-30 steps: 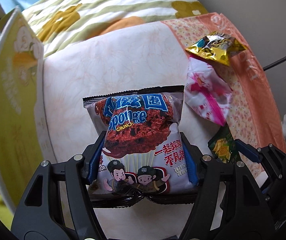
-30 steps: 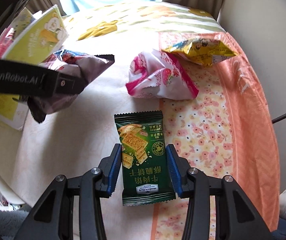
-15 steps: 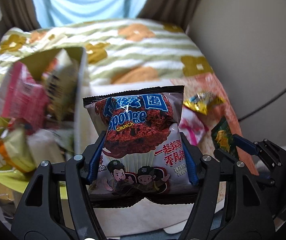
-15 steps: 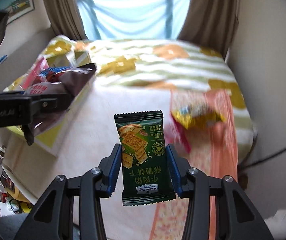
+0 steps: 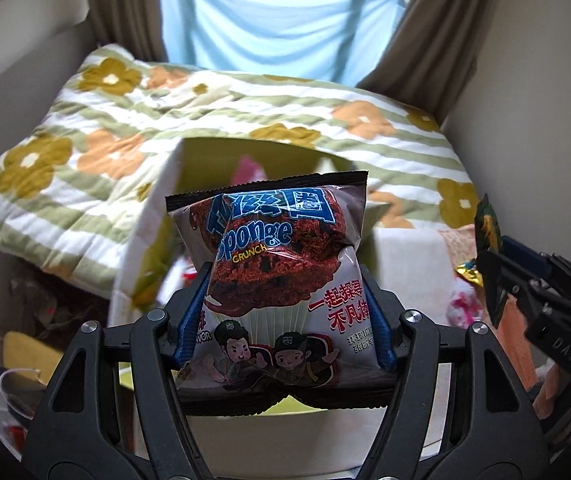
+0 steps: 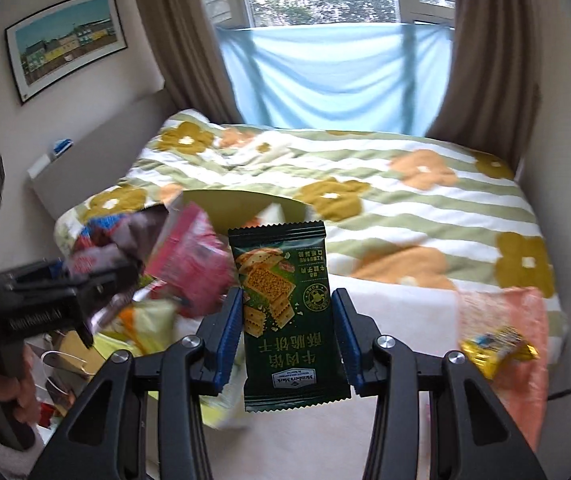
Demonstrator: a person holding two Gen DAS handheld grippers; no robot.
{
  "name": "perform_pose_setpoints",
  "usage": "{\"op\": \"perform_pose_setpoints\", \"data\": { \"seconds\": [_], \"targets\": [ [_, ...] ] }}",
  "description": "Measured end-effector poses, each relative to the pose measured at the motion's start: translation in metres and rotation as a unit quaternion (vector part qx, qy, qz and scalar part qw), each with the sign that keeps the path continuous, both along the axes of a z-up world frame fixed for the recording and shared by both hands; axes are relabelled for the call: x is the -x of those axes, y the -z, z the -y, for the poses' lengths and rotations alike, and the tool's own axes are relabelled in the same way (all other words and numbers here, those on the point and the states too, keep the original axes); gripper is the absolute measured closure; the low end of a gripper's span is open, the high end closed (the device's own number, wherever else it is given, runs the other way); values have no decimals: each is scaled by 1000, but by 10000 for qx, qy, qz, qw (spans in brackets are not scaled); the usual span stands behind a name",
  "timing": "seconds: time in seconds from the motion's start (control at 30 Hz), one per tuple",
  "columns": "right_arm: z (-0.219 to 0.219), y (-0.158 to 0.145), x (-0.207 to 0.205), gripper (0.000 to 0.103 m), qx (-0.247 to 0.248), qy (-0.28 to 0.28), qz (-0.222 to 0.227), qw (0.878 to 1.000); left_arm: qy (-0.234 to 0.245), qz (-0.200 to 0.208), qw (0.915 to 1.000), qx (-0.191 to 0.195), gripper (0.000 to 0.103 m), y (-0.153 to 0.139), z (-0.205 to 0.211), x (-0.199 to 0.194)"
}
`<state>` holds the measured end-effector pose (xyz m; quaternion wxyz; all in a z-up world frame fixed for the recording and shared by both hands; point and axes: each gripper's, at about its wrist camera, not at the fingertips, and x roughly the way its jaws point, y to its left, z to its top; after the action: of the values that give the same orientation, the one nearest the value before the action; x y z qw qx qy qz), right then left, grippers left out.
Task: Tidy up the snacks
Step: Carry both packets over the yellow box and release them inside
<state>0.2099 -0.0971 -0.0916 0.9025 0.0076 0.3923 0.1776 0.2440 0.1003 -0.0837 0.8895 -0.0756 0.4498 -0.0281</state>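
Observation:
My left gripper (image 5: 285, 320) is shut on a purple Sponge Crunch bag (image 5: 277, 276) and holds it above the open yellow-green snack box (image 5: 153, 232). My right gripper (image 6: 287, 336) is shut on a dark green cracker packet (image 6: 289, 316), held in the air to the right of the box (image 6: 241, 204). The left gripper shows at the left of the right wrist view (image 6: 45, 304). Pink and other packets (image 6: 189, 272) lie in the box. A gold packet (image 6: 497, 344) lies on the orange floral cloth (image 6: 521, 364).
A striped flower quilt (image 6: 365, 176) covers the bed behind. Wall and curtains (image 6: 489, 60) close the right side. Clutter and a bag lie on the floor at lower left (image 5: 25, 360). A pink-white packet (image 5: 465, 304) lies near the gold one.
Both grippers have lifted off the white surface with their packets and swung left toward the box. The views now look across the bed to the window.

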Motion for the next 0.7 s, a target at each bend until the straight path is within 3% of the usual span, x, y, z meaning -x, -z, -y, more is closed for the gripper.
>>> {"op": "perform_pose_setpoints", "data": {
  "seconds": [0.17,0.3,0.37,0.43,0.47,0.7],
  "targets": [
    [-53,6,-8,62,-64,-120,-117,9998,60,-180,9998,59,39,20,-50,-1],
    [-79,12,-6,62,-69,-7,-164,9998,319,-201,9992,123,39,32,-67,2],
    [-88,16,-5,62,-71,106,-174,9998,403,-194,9987,227,33,40,-71,4],
    [-92,19,-3,62,-74,244,-198,9995,508,-226,9979,335,5,48,-70,5],
    [-92,20,-2,62,-59,298,-201,9993,572,-193,9976,332,0,51,-70,6],
    [-93,21,11,62,38,586,-315,9978,778,39,9969,53,0,41,-82,25]
  ]
}}
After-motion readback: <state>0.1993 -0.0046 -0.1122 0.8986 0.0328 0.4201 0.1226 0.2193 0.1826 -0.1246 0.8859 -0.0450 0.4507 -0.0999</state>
